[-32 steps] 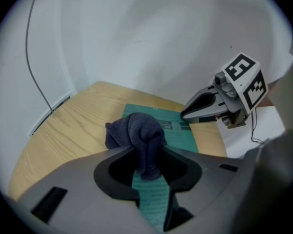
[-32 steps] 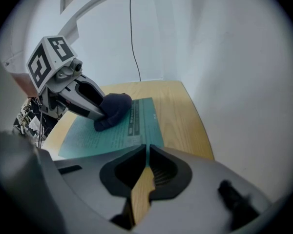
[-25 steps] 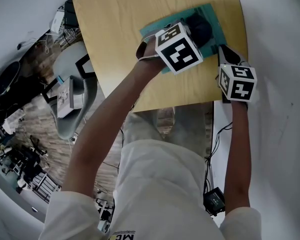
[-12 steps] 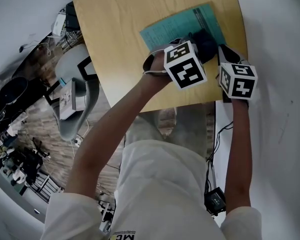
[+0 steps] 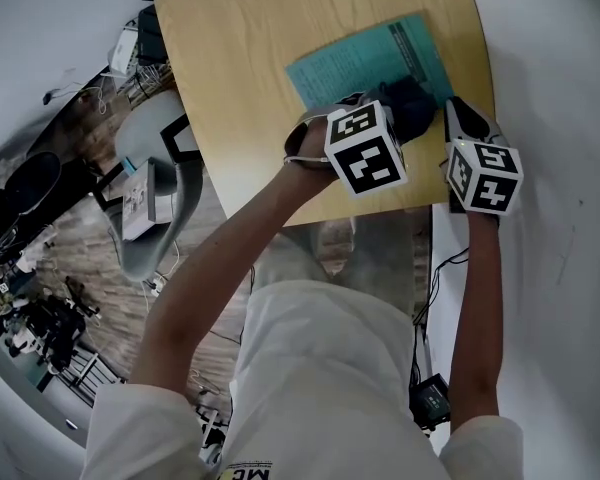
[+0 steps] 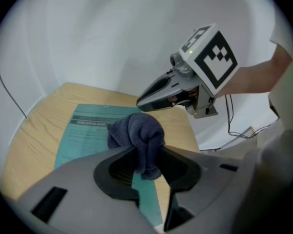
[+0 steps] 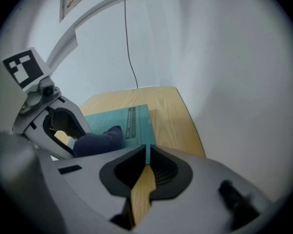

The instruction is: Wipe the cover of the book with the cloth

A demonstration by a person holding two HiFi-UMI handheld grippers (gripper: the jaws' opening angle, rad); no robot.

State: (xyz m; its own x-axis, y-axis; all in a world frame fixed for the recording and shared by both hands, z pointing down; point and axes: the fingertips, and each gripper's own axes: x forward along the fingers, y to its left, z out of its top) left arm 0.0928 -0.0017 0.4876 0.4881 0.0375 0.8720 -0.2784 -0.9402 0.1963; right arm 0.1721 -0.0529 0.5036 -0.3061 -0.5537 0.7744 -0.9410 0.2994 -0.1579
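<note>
A teal book lies on the wooden table, toward its right side. My left gripper is shut on a bunched dark blue cloth, which rests on the book's near right part. In the left gripper view the cloth bulges out between the jaws over the book. My right gripper sits at the book's right corner. In the right gripper view its jaws stand shut on the thin edge of the book, with the cloth just to the left.
The table's near edge runs right under both grippers. A grey chair stands left of the table over a cluttered floor. A white wall closes the right side, and a cable hangs below the table.
My left gripper has drawn the cloth back across the cover toward the near right corner, uncovering more of the book. The right gripper has barely moved.
</note>
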